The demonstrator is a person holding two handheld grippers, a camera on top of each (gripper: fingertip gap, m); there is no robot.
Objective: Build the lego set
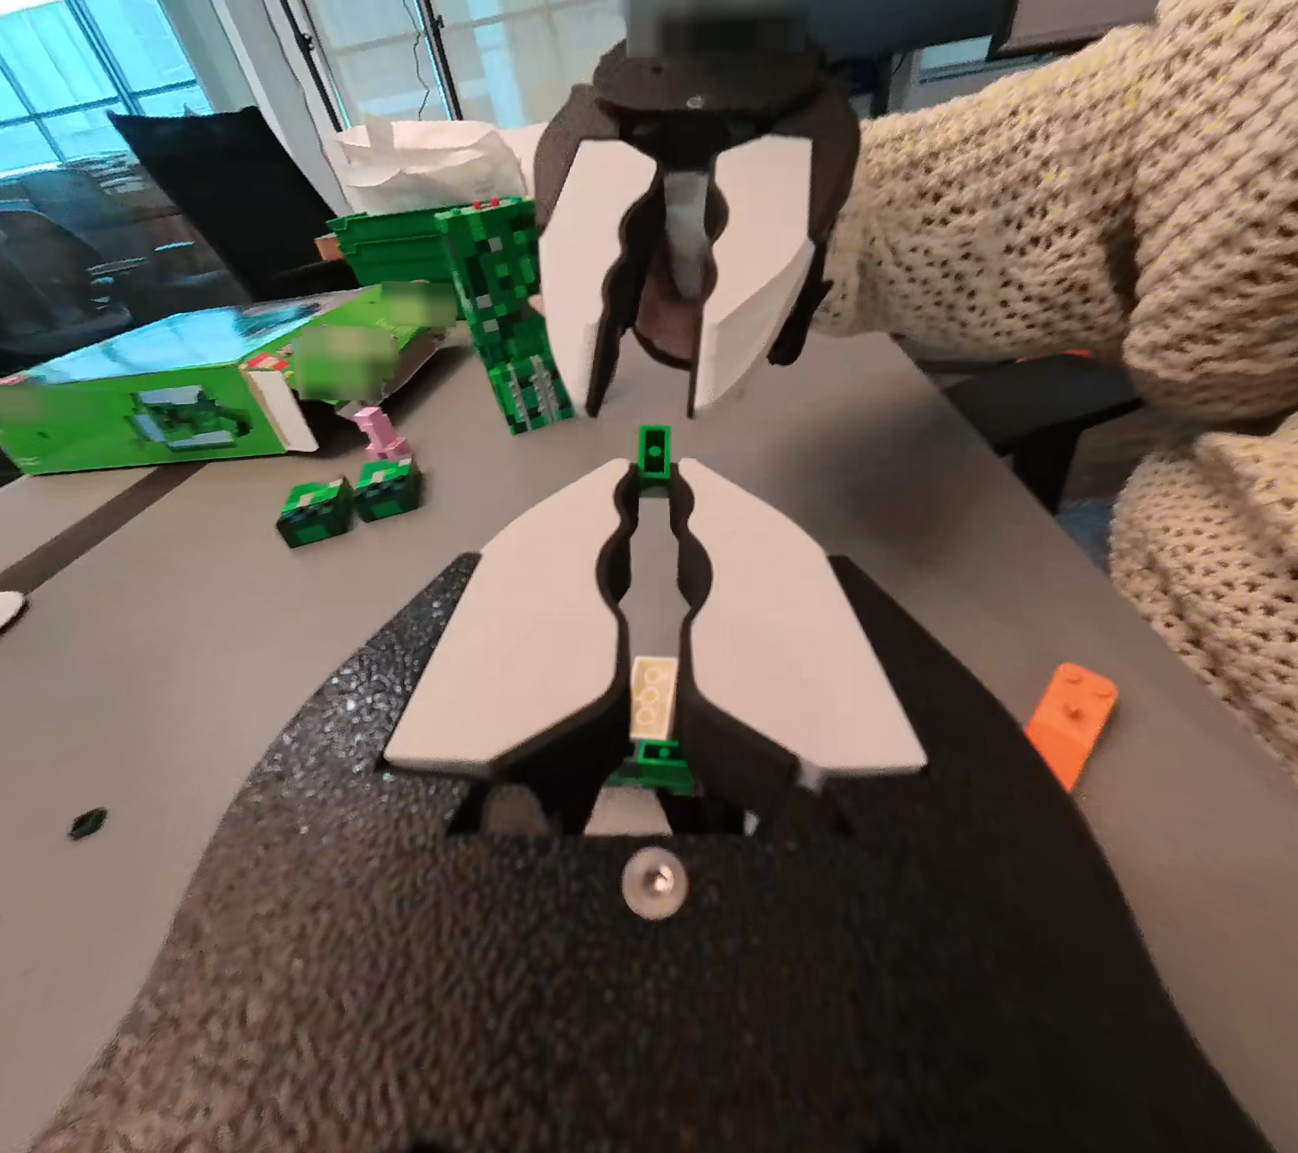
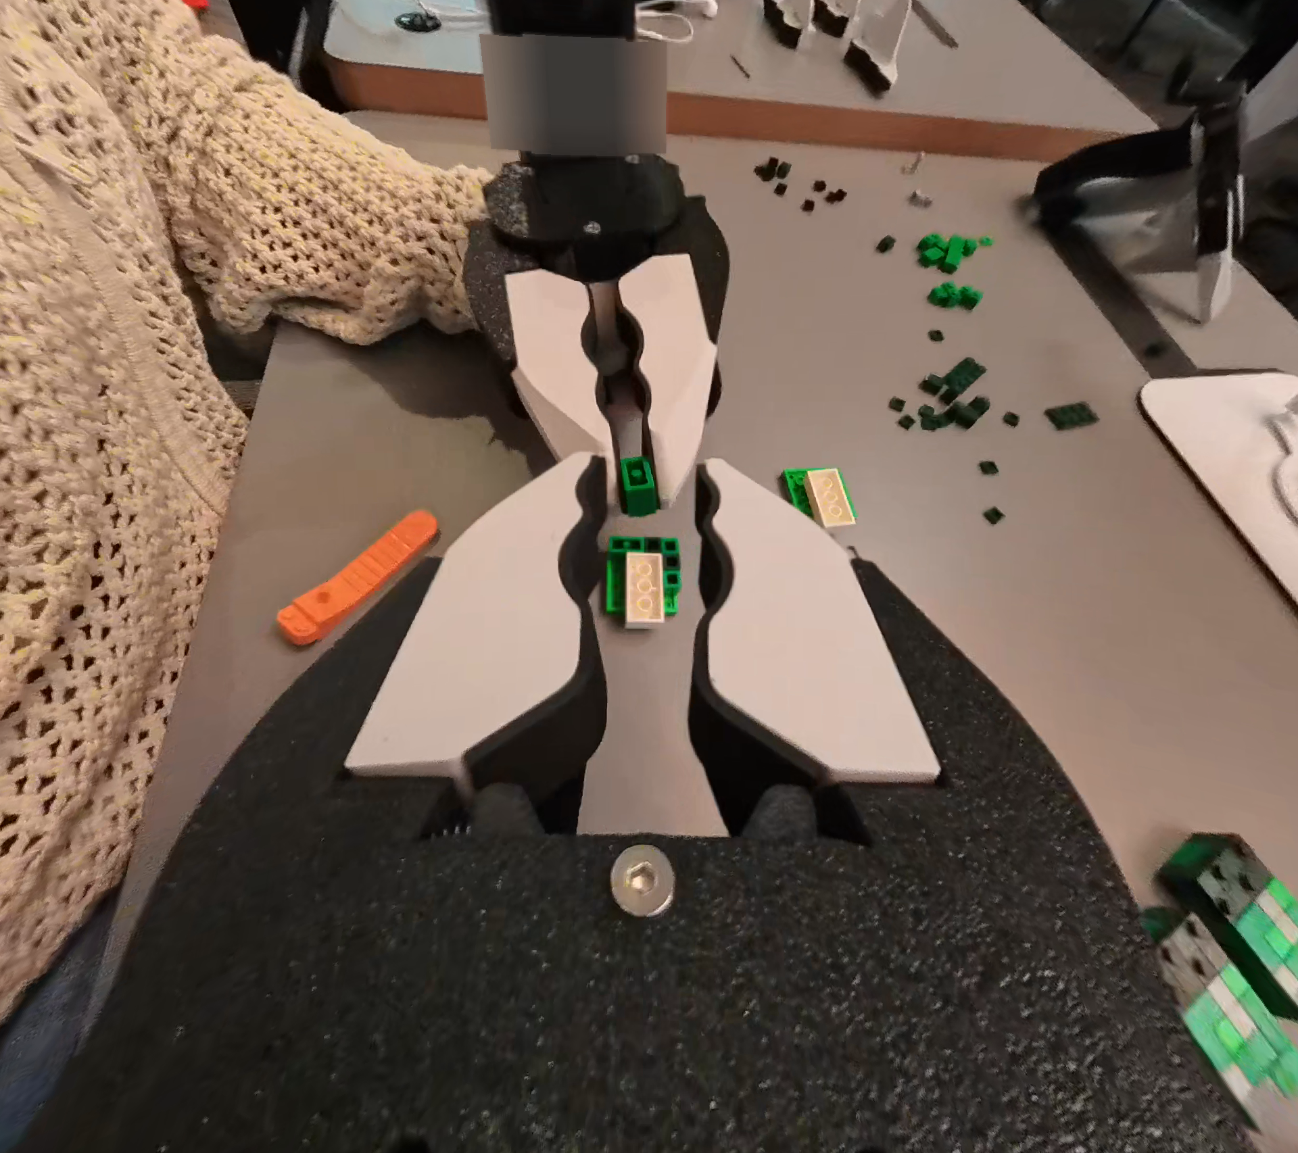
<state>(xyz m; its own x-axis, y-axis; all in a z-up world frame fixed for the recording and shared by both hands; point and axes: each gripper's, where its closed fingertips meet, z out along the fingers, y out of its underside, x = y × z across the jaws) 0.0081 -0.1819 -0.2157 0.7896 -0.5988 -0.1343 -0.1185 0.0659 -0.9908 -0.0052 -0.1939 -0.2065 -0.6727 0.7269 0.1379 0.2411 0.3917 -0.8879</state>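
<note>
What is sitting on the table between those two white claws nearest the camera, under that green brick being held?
In the right wrist view, a small green plate assembly topped with a white brick lies between the right tool's open fingers, below the green brick held by the left tool.

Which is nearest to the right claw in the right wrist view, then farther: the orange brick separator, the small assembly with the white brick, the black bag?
1. Small assembly: between the right claw's fingers.
2. Orange brick separator: to the left, on the table.
3. Black bag: far right, at the back.
</note>
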